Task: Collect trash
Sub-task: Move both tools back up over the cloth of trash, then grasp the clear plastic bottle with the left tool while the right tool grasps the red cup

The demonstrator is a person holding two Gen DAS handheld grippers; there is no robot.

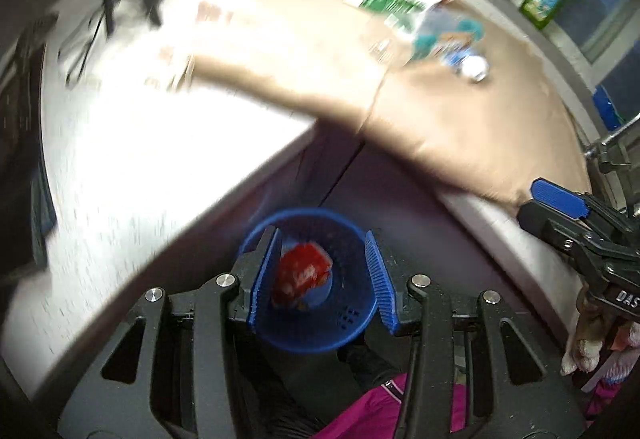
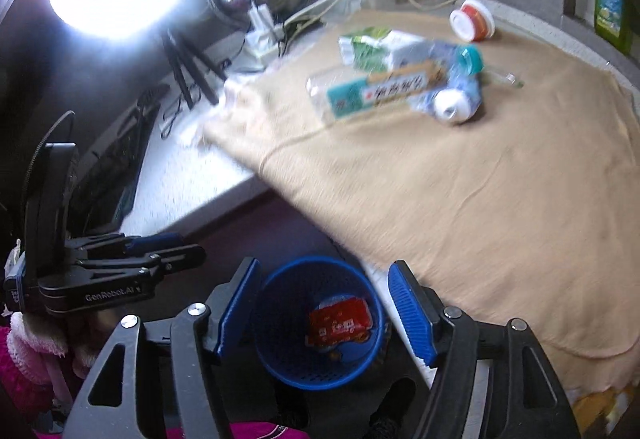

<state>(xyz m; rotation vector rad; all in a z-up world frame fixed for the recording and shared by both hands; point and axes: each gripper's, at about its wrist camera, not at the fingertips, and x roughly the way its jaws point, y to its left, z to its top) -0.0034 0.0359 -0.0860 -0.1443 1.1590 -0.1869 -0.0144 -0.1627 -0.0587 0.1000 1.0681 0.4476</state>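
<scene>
- The left gripper (image 1: 324, 279) is held with its jaws released, nothing between them, above the blue bin (image 1: 310, 281).
- The right gripper (image 2: 326, 313) is likewise spread wide and empty over the same blue bin (image 2: 320, 323).
- A red wrapper (image 2: 340, 321) is seen lying at the bottom of the bin, which stands below the near edge of the surface.
- On the tan cloth (image 2: 460, 199) covering the surface, a toothpaste box (image 2: 376, 91), a green carton (image 2: 372, 47), a crushed bottle (image 2: 456, 87) and a small red-and-white container (image 2: 472, 19) are left at the far side, well apart from the bin.
</scene>
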